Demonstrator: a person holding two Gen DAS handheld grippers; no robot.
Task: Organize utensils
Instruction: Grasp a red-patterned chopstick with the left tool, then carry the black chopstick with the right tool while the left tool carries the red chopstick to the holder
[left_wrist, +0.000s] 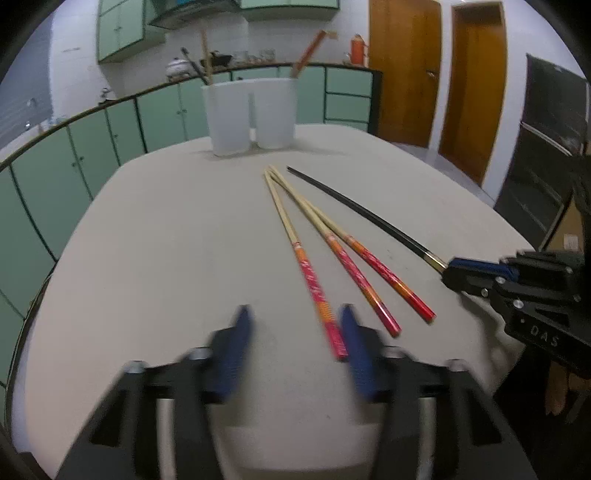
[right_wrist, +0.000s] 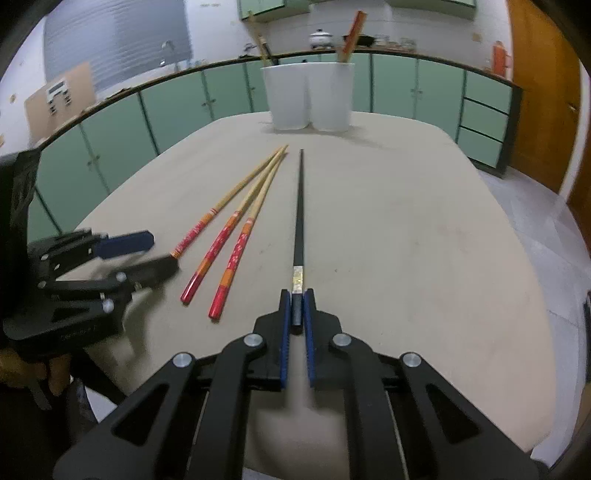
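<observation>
Black chopstick (right_wrist: 300, 206): its butt end is being clamped between the narrowly closed blue pads of the right gripper (right_wrist: 297, 308), its shaft lying on the beige table (right_wrist: 424, 236) and pointing toward the containers. Left gripper (left_wrist: 295, 325): being held wide open, nothing gripped, its right pad lying beside the handle end of one chopstick. Three red-handled bamboo chopsticks (right_wrist: 236, 236): being left flat on the table, tips converging, just left of the black one. Two white containers (right_wrist: 309, 96): standing touching at the far edge, each with chopsticks standing inside.
</observation>
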